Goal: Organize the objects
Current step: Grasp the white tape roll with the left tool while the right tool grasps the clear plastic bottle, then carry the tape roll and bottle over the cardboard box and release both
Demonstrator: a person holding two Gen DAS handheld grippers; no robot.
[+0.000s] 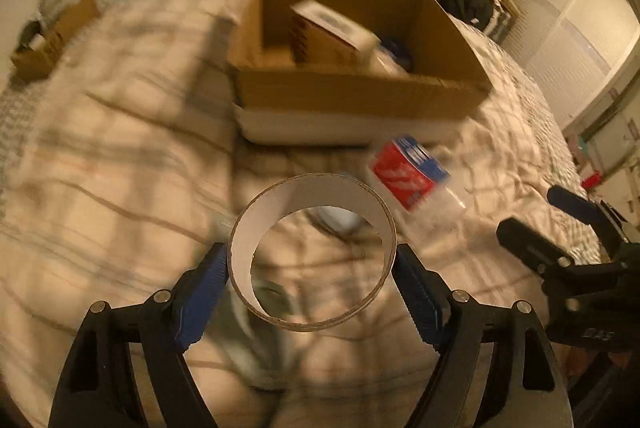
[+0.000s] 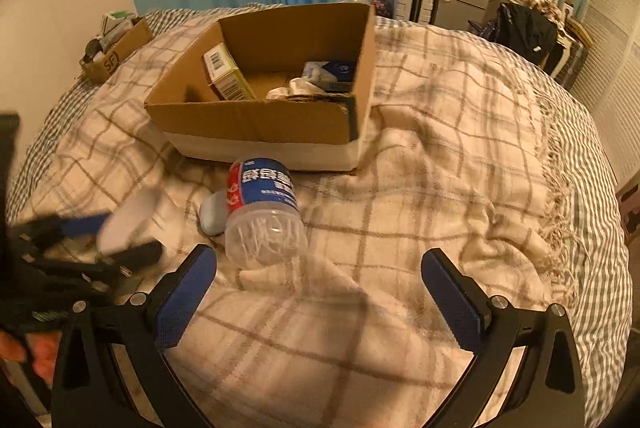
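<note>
Left wrist view: left gripper [image 1: 312, 268] pinches a tape roll [image 1: 312, 252] across its rim, held in front of the cardboard box [image 1: 360, 96]. Right gripper [image 2: 320, 284] spread wide, holding nothing. Plastic jar [image 2: 262, 212] lies on its side just before the box, on the plaid blanket [image 2: 460, 168].

Your right gripper [image 2: 318, 292] is wide open above the blanket [image 2: 440, 188], near a lying plastic jar [image 2: 262, 212].

boxes: 2 [image 2: 256, 124] [image 2: 116, 52] | bottle: 1 [image 2: 262, 212] | tape ring: 1 [image 1: 312, 252] (cardboard core)
</note>
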